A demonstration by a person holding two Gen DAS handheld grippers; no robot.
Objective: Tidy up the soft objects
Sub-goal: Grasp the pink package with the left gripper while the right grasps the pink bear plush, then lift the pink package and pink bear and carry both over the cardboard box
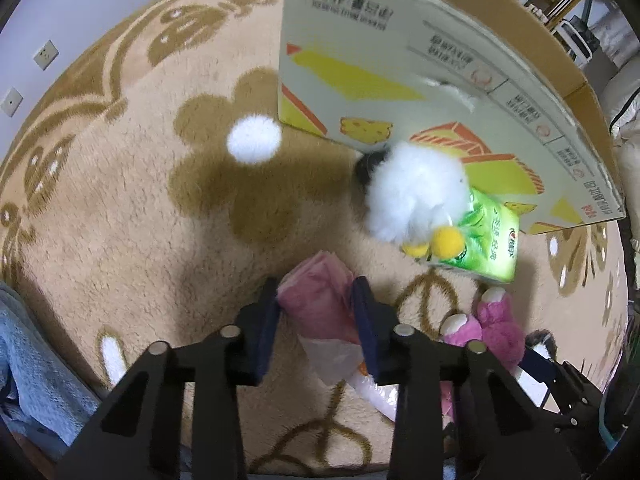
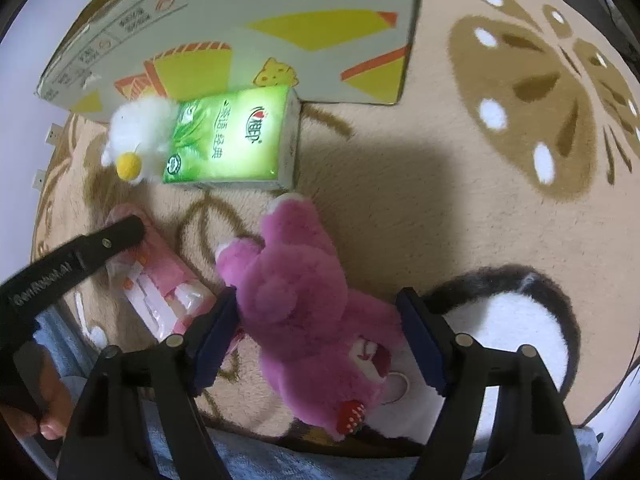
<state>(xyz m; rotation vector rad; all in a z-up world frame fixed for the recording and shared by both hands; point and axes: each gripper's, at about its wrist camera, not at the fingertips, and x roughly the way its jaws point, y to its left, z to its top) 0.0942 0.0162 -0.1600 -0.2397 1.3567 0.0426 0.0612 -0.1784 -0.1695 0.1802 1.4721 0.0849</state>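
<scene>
The left gripper [image 1: 316,300] pinches a pink tissue pack [image 1: 316,308] lying on the rug [image 1: 160,220]. The right gripper [image 2: 316,320] straddles a pink bear [image 2: 304,304], its left pad touching the fur, the right just apart. A green pack [image 2: 232,140] and white duck [image 2: 136,136] lie against the box [image 2: 280,20].

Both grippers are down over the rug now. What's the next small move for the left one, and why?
Probably lift the left gripper straight up: its pads already pinch the pink tissue pack, which lies on the rug beside the cardboard box.
</scene>
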